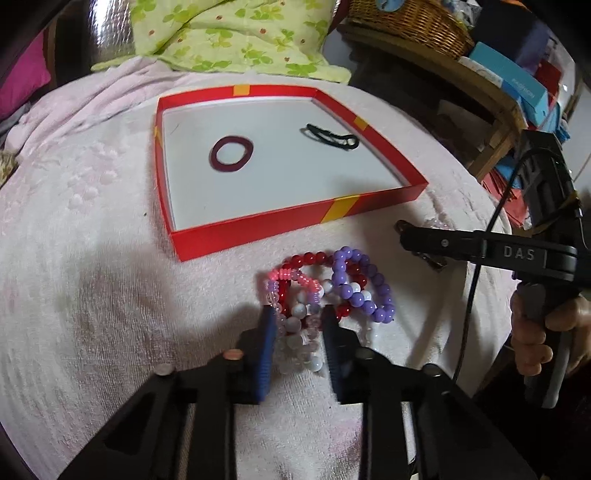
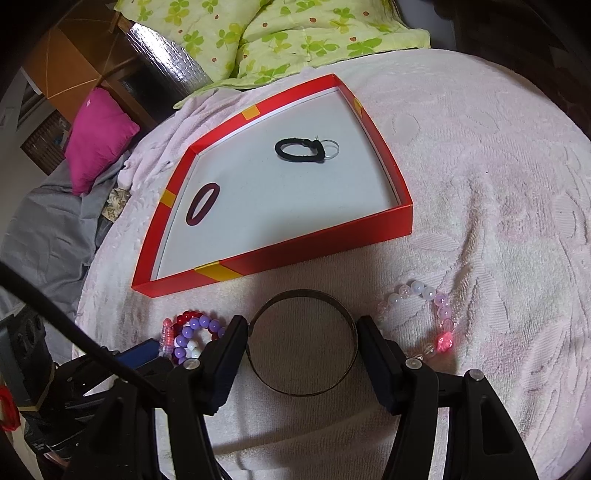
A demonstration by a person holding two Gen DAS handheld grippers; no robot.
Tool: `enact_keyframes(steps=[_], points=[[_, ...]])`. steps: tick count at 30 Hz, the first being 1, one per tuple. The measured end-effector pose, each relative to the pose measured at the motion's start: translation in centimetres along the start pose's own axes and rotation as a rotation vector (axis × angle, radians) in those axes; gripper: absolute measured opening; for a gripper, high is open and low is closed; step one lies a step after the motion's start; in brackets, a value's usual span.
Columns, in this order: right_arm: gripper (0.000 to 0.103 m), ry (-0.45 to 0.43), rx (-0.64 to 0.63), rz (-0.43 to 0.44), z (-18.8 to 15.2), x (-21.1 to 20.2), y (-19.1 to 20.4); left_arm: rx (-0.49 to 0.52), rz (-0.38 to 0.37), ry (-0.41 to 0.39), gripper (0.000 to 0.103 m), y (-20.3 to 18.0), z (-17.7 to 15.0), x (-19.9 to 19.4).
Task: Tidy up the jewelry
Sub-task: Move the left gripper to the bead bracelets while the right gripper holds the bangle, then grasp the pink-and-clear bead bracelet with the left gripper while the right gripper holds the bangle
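Note:
A red box lid (image 1: 258, 229) (image 2: 280, 254) lies on a pink towel and holds a dark red ring (image 1: 232, 153) (image 2: 202, 204) and a black hair tie (image 1: 330, 136) (image 2: 301, 150). A heap of bead bracelets (image 1: 325, 291) (image 2: 188, 334), red, purple and white, lies in front of the lid. My left gripper (image 1: 299, 321) stands open around the near beads of the heap. My right gripper (image 2: 301, 332) is open, its fingers on either side of a thin metal bangle (image 2: 303, 343) lying on the towel. A pale pink bead bracelet (image 2: 424, 314) lies to the right.
Green patterned pillows (image 2: 277, 37) lie behind the lid. A magenta cushion (image 2: 99, 136) is at the left. A wooden shelf with a wicker basket (image 1: 406, 22) and boxes stands at the right of the bed.

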State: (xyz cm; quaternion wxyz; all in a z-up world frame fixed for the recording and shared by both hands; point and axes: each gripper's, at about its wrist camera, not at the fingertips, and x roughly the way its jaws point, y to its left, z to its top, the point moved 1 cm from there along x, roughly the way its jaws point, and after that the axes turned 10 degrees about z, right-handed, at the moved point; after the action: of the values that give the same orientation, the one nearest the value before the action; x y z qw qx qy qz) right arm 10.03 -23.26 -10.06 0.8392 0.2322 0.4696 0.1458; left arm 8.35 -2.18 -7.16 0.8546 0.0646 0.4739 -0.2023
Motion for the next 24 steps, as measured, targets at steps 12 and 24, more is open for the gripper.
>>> enact_keyframes(steps=[12, 24], points=[[0.064, -0.002, -0.005, 0.004, 0.0, -0.1, 0.1, -0.032, -0.008, -0.033, 0.007, 1.4, 0.6, -0.7], [0.064, 0.003, -0.005, 0.001, -0.2, -0.3, 0.0, -0.048, 0.025, -0.026, 0.056, 1.8, 0.4, -0.9]])
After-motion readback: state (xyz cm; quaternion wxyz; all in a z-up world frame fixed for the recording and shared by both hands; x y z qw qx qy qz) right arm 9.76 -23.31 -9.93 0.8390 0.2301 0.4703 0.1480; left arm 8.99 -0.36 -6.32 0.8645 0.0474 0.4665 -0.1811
